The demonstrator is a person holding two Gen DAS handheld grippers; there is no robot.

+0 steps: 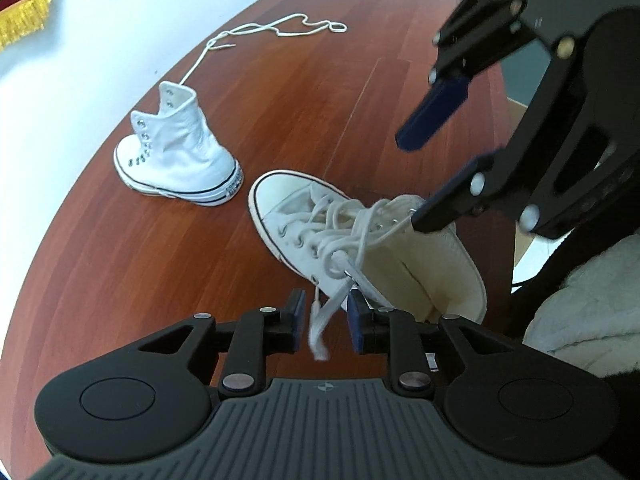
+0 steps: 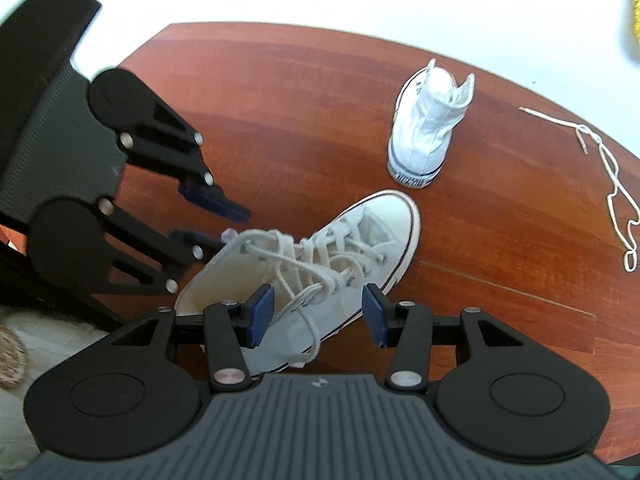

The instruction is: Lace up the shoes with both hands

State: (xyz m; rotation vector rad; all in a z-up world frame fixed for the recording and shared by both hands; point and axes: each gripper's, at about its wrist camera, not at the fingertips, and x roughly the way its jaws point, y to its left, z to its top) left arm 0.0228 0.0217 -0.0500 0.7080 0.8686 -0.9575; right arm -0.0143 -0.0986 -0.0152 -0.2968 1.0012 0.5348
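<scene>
Over the laced shoe (image 1: 320, 236), left gripper (image 1: 323, 316) sits loose around a lace end (image 1: 320, 320), probably released, right gripper (image 2: 316, 316) wide open for its turn

A reddish wooden table (image 1: 120, 280), a gold-fringed cloth (image 1: 24, 8) beyond its edge

White hi-top shoes (image 1: 180, 152), cream laces (image 1: 336, 236), red-brown wood table (image 1: 120, 300).
</scene>
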